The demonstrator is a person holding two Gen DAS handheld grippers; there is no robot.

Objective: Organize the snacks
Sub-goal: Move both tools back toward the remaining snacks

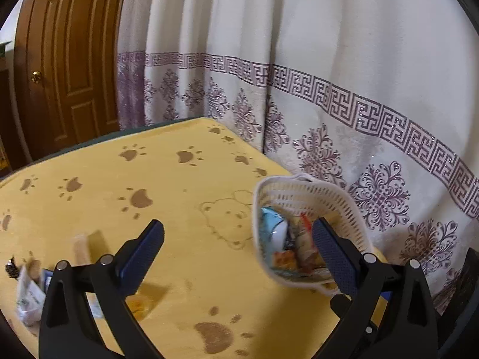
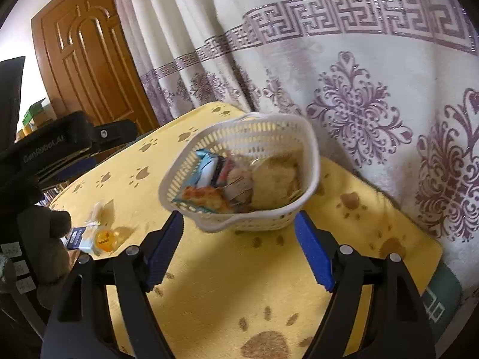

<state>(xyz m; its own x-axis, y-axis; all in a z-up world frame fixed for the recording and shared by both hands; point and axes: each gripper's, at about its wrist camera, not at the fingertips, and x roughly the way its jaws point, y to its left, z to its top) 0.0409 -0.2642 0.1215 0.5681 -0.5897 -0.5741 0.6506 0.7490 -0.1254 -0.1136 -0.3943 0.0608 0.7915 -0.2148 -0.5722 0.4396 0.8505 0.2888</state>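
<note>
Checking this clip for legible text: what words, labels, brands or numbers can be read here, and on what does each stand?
"GenRobot.AI": on the black body of the left gripper, seen in the right wrist view.
Snack packets in the white basket: printing too blurred to read.
Loose packets on the yellow cloth, including the dark blue packet: print too small and blurred.
White tags at the left edge: marks unreadable.
Left wrist view: nothing legible.

Left tongs (image 1: 239,251): matte black forked frame, round silver pivot screws, dark blue dimpled pads (image 1: 335,257). Right tongs (image 2: 239,249): same black frame and screws, brighter blue ribbed pads (image 2: 314,257). The left unit's black housing carries grey "GenRobot.AI" lettering.
</note>
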